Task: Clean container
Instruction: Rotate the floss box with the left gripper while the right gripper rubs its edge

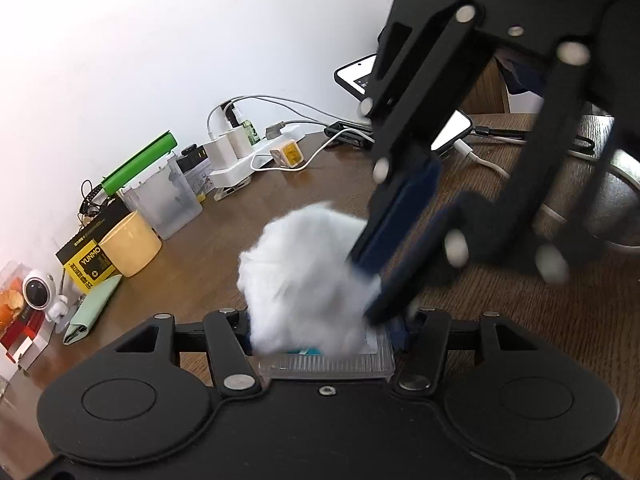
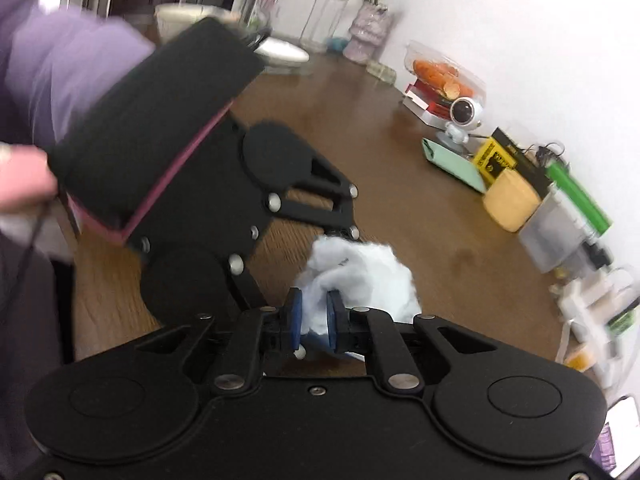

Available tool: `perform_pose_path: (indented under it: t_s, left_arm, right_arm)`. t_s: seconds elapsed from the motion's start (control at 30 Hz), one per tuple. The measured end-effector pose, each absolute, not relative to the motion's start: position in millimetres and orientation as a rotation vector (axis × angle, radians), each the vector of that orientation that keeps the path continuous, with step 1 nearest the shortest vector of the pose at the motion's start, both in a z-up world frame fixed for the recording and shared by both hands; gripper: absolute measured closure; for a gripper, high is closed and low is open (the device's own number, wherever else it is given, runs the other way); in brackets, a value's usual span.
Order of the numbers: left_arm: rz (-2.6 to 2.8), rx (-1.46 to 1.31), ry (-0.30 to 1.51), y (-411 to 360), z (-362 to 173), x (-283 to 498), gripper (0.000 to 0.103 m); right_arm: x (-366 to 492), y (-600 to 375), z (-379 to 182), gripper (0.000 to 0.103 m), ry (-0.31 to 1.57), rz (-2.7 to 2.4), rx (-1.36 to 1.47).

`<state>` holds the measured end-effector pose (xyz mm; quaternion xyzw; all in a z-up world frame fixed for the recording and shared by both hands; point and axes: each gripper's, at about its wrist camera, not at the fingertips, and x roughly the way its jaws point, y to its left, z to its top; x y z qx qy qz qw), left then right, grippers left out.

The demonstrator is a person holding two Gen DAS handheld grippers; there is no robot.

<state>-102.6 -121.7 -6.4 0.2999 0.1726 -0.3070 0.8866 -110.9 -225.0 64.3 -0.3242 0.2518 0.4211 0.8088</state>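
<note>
Close up over a brown wooden table (image 1: pixel 224 240), two black hand-held grippers meeting at a wad of white cotton-like wiping material (image 1: pixel 304 280)

Left gripper (image 1: pixel 326 340) at the bottom of the left wrist view, closed on a small clear plastic container (image 1: pixel 326 366), ridged rim just visible between the fingers, a bit of teal showing inside; container held above the table, directly under the white wad

Right gripper (image 2: pixel 314 320) closed on the wad (image 2: pixel 360 276), blue finger pads (image 2: pixel 332 318) pinching its lower edge; seen from the left wrist view, angled down from the upper right, blurred, tips pressed into the wad at the container's mouth

Along the white wall (image 1: pixel 160 40): a yellow cup (image 1: pixel 130 244), a frosted plastic box (image 1: pixel 168 200) with a green tube (image 1: pixel 140 164) on top, a yellow and black carton (image 1: pixel 86 264), a mint green pouch (image 1: pixel 92 310), a small white robot-shaped camera (image 1: pixel 38 290), a white power strip (image 1: pixel 240 164) with chargers and cables

Near the right gripper, two phones (image 1: pixel 356 74), one lit

In the right wrist view, a purple sleeve (image 2: pixel 60 64) at left, vases with flowers (image 2: pixel 368 12) at the far end of the table
</note>
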Motion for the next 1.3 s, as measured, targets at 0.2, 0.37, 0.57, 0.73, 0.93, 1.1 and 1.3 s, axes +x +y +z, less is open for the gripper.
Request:
perform_pose_path:
  t_s: [0.2,0.37,0.57,0.73,0.93,1.1,1.3]
  left_arm:
    - [-0.652,0.601,0.373,-118.9,-5.3,-99.9,0.046]
    - [-0.655,0.592,0.379,-117.8,-4.9,-98.0,0.046]
    - [-0.652,0.601,0.374,-118.1,-5.7,-99.1,0.046]
    - [-0.654,0.589,0.381,-116.4,-5.9,-97.0,0.046]
    - [-0.663,0.574,0.393,-115.4,-4.8,-93.6,0.046]
    - [-0.666,0.542,0.426,-112.4,-2.4,-87.8,0.045]
    - [-0.704,0.514,0.490,-104.8,2.3,-83.1,0.034]
  right_arm:
    - [-110.2,-252.6,74.0,0.047,0.556,0.819,-0.594]
    - [-89.0,-269.2,76.8,0.039,0.597,0.685,-0.213]
    - [-74.3,-258.5,53.1,0.044,0.701,0.466,0.070]
    - [-73.2,-261.5,48.6,0.085,0.679,0.431,0.089]
    - [-82.7,-236.0,58.7,0.086,0.736,0.692,-0.048]
    - [-67.3,-241.9,58.8,0.087,0.725,0.563,-0.093]
    - [-81.8,-223.9,56.5,0.084,0.730,0.770,-0.161]
